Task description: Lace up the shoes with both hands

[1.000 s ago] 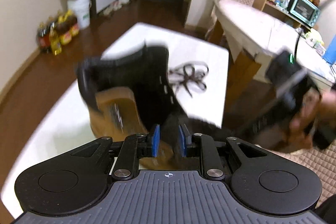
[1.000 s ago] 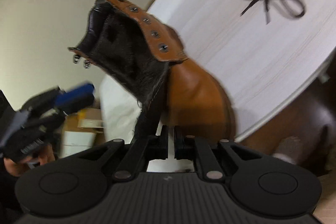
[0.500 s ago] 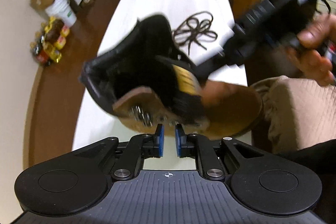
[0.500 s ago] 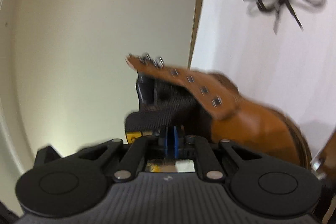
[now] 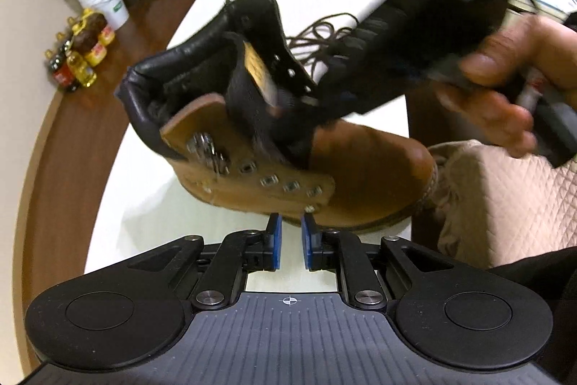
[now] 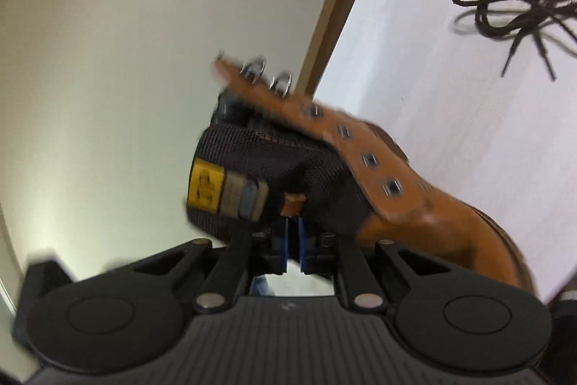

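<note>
With the right gripper (image 6: 292, 235) pinching the tongue (image 6: 274, 175) of the boot (image 5: 324, 175) on the counter (image 5: 151, 204), and the left gripper (image 5: 288, 237), jaws opening on nothing, beside it, the tongue could slip free, tipping the boot.

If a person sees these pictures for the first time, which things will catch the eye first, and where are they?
The brown boot at the near edge of the white table stands out first, its black tongue pulled up by the right claw. Behind it, a dark lace lies in a loose tangle on the table, not threaded yet. The left claw sits just before the boot's eyelet flap, its jaws opening and nothing between them.
</note>
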A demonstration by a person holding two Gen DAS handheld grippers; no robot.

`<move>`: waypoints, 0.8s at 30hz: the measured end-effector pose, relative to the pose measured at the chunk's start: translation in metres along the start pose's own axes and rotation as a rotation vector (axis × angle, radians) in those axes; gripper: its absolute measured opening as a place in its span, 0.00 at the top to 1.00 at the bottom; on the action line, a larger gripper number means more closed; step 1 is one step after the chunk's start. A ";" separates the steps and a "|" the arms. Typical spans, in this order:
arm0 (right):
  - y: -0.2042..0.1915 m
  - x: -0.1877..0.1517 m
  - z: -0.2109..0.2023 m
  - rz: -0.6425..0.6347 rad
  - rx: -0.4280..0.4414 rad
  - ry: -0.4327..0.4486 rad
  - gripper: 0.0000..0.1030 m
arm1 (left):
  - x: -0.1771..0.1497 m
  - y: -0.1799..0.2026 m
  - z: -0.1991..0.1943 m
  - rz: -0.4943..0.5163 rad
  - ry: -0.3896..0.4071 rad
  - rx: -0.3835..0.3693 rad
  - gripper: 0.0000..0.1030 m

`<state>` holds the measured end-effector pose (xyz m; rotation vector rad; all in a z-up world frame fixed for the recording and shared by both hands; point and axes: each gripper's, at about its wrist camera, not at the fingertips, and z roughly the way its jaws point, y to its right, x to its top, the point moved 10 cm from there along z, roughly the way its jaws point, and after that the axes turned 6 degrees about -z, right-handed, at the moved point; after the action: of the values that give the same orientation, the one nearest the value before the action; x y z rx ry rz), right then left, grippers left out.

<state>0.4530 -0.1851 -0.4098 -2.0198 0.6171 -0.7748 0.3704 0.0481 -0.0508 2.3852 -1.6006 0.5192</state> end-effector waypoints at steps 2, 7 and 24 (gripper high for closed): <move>0.004 0.005 0.012 -0.002 -0.026 0.022 0.92 | -0.004 0.003 -0.001 -0.013 -0.002 -0.016 0.87; 0.015 0.001 0.028 0.046 -0.107 0.024 1.00 | -0.013 0.016 0.001 -0.014 -0.013 -0.050 0.87; -0.030 0.008 0.011 -0.130 -0.087 0.081 0.84 | -0.012 0.013 -0.007 -0.081 0.027 -0.059 0.87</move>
<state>0.4706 -0.1694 -0.3865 -2.1326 0.5782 -0.9255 0.3531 0.0558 -0.0493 2.3780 -1.4808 0.4793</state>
